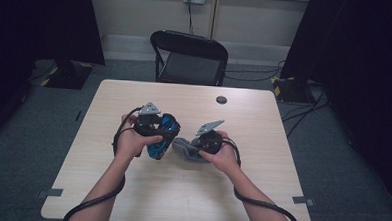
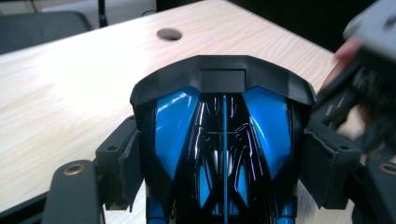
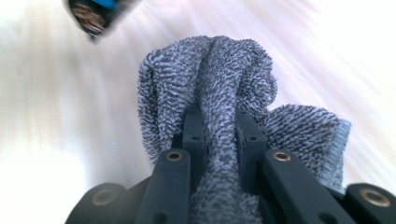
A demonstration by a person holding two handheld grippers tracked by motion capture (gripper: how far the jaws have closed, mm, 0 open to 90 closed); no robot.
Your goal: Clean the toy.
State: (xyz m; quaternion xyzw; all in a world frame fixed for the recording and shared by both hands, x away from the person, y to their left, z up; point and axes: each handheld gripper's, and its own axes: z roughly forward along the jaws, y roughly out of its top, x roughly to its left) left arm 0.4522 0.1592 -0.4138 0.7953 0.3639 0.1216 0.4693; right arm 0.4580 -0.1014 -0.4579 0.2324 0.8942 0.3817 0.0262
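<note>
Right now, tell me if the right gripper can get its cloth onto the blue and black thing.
Probably yes. The right gripper is clamped on the grey cloth, just beside the blue and black object held in the left gripper; nothing lies between them.

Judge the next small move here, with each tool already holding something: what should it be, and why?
Probably bring the grey cloth across onto the blue and black object to start wiping. The right tool is pinched shut on a bunched fold of cloth, the left tool clamps the object's sides, and in the high view the two sit close together above the table.
</note>
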